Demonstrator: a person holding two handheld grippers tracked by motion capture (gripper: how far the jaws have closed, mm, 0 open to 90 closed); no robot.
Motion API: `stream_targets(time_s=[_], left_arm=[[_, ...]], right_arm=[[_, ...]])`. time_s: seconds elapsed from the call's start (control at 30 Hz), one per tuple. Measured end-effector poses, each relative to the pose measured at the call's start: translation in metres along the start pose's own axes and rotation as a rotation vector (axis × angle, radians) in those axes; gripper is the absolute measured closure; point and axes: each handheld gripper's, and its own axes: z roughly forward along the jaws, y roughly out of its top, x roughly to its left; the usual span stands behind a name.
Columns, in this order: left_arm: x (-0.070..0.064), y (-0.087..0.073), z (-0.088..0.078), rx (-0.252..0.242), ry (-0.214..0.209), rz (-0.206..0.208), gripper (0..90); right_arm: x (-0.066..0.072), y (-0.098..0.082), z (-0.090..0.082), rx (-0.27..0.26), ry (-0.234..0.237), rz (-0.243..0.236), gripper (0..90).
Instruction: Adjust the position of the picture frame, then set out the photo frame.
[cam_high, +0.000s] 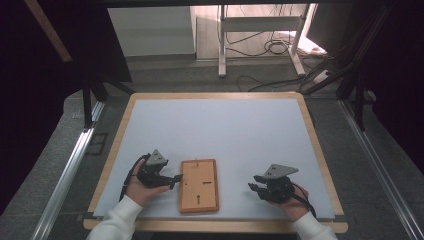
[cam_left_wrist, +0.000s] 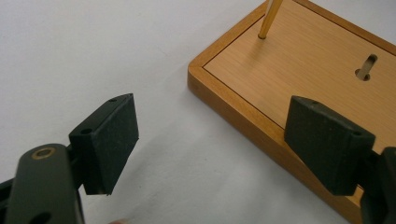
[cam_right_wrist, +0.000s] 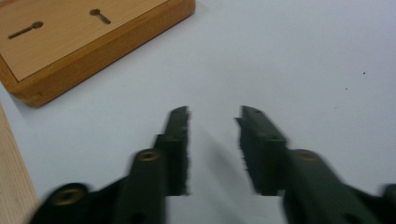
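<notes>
Left tongs (cam_high: 172, 179) open at wooden frame's (cam_high: 199, 186) left edge, gripping nothing; right tongs (cam_high: 252, 186) apart, well clear. Frame flat near surface (cam_high: 225, 125) front edge.

Left gripper view: jaws wide, straddling frame (cam_left_wrist: 299, 79) rim, unpinched.

Right gripper view: jaws part-open, empty. Likely stiff, light, smooth; best taken by raised rim.

Smooth varnished wooden board (cam_high: 199, 185), matt pale table mat (cam_high: 225, 135), matt black plastic hand-held gripper (cam_left_wrist: 210, 149)
</notes>
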Motion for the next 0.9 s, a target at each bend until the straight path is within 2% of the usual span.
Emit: stream_targets(time_s=[0.1,0.23,0.53,0.9], left_arm=[[0.0,0.0,0.0,-0.001,0.0,0.001,17.6],[-0.001,0.0,0.0,-0.005,-0.002,0.002,17.7],[-0.003,0.002,0.001,-0.017,-0.011,0.018,18.0],[-0.003,0.011,0.008,-0.04,-0.067,0.029,21.5]], right_arm=[[0.0,-0.001,0.001,-0.02,-0.026,0.02,38.3],[-0.001,-0.001,0.0,-0.047,-0.04,0.037,31.2],[-0.001,-0.003,0.003,-0.029,-0.042,0.029,28.5],[0.0,-0.003,0.004,-0.022,-0.049,0.021,28.3]])
